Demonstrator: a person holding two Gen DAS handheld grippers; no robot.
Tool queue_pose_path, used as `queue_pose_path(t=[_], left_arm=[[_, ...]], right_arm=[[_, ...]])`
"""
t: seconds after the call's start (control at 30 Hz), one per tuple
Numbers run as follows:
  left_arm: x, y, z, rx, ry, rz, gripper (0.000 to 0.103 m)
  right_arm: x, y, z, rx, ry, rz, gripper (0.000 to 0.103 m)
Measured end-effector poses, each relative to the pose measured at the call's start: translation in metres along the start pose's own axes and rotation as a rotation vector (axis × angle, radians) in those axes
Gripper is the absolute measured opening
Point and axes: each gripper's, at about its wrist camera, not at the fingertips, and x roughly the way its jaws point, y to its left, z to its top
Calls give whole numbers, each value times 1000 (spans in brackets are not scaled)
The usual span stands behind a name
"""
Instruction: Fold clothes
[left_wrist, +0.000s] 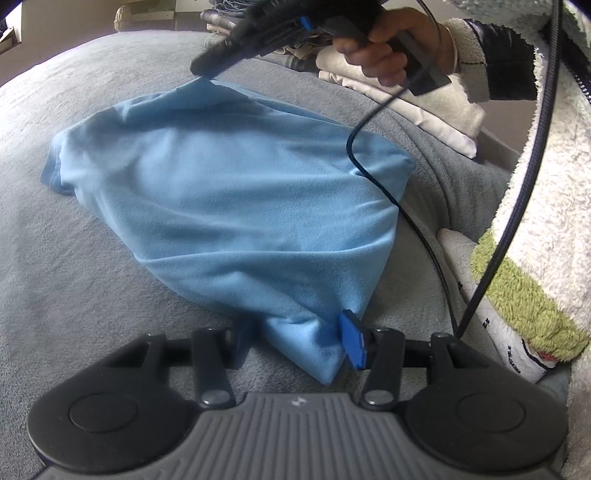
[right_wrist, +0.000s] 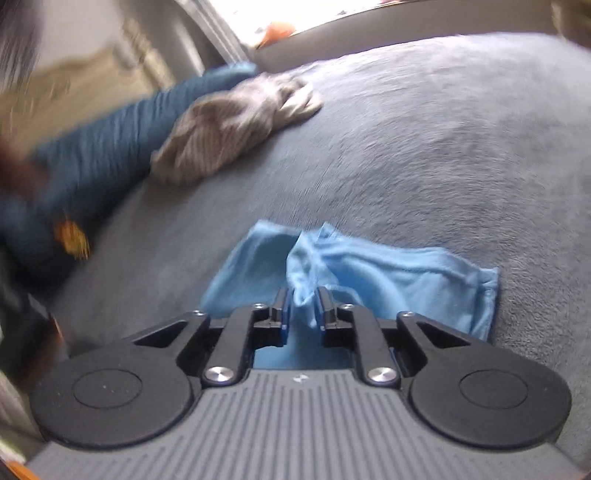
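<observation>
Cloth (left_wrist: 229, 206): light blue, spread mid-frame on grey blanket (left_wrist: 74, 258), pulled between both grippers.
Left gripper (left_wrist: 299, 339): bottom centre, clamped on near corner.
Right gripper (right_wrist: 303, 301): pinching bunched fold; upper centre in left view.
Pile (right_wrist: 236, 122): upper left, blurred.

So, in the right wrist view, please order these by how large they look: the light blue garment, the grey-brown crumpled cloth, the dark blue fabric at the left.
1. dark blue fabric, though blurred and cut off by the frame
2. light blue garment, partly hidden by the right gripper
3. grey-brown crumpled cloth

The last two look close; distance makes that order unsure.
</observation>
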Motion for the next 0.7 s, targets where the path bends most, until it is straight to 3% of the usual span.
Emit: queue_pose_path(t=[0.13, 0.27, 0.47, 0.7], left_arm=[[0, 0, -1, 2, -1, 3, 51], [0, 0, -1, 4, -2, 5, 52], [1, -1, -2, 8, -5, 6, 53], [1, -1, -2, 9, -8, 8, 53]], right_arm=[[4, -16, 5, 86, -3, -16, 24], [13, -22, 4, 96, 43, -41, 25], [15, -10, 10, -7, 47, -46, 26], [2, -2, 14, -78, 27, 10, 31]])
